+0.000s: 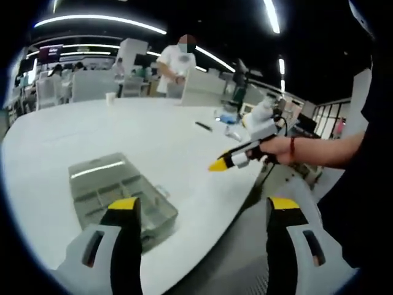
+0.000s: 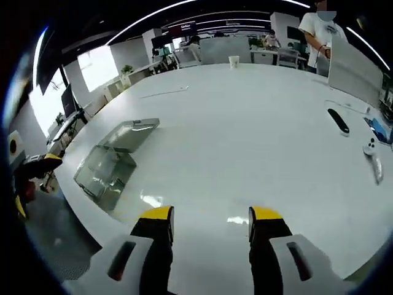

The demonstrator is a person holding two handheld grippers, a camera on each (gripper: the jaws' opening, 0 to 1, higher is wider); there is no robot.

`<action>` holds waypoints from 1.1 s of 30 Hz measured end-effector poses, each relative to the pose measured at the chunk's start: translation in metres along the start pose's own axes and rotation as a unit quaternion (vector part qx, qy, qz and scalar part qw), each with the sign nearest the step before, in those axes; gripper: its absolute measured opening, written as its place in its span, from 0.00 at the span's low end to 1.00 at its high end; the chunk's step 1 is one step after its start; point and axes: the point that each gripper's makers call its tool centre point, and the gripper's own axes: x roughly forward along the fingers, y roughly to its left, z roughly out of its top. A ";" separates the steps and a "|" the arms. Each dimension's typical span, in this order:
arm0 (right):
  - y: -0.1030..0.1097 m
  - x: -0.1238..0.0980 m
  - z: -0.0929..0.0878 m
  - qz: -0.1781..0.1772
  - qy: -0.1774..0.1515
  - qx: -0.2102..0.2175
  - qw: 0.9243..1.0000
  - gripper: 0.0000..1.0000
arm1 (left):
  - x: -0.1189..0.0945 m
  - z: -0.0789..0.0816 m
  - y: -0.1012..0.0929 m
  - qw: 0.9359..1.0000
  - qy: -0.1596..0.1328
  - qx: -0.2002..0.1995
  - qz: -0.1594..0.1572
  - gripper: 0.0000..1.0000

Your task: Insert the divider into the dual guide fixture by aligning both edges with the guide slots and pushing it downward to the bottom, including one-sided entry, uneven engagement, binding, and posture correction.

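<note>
Both tools spread, nothing pinched. My left tool (image 1: 202, 212) hangs right over the clear fixture (image 1: 120, 196), which sits at the counter (image 1: 92, 132) edge, probably kept close for an easy reach. My right tool (image 2: 209, 224) hovers over bare counter, fixture (image 2: 113, 163) off to its left. Can't pick out the divider; clear plastic hides it. Remote (image 2: 338, 120) and cup (image 2: 233, 61) lie farther back, well apart.

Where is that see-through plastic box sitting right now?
The clear compartment box lies near the edge of the white table, just beyond the left gripper in the left gripper view; in the right gripper view it sits at the left, near the table's edge.
</note>
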 end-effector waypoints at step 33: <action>-0.048 0.027 -0.023 -0.062 0.087 -0.050 0.993 0.40 | 0.013 -0.002 0.008 1.000 0.010 -0.006 0.010 0.80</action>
